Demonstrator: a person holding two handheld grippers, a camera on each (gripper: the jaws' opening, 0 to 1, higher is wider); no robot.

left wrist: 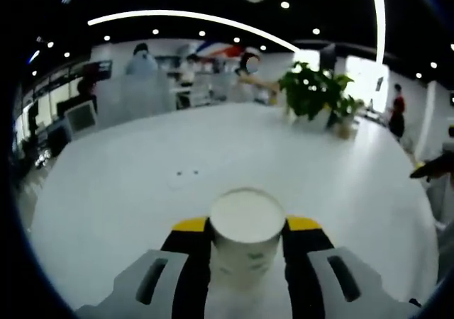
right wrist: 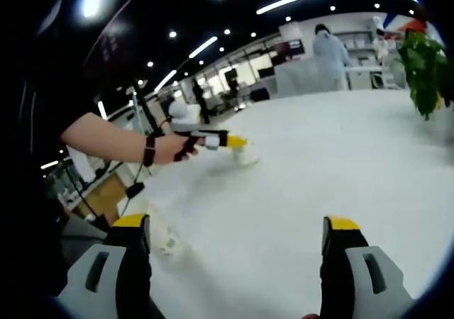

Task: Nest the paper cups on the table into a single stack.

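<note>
The left gripper has its yellow-tipped jaws clamped on a white paper cup, upright on the white table; from the right gripper view you can see that same gripper out over the table holding the cup. The right gripper is spread wide with nothing between the jaws. Another paper cup sits near the table edge just beside its left jaw, and a potted plant stands at the far side.
</note>
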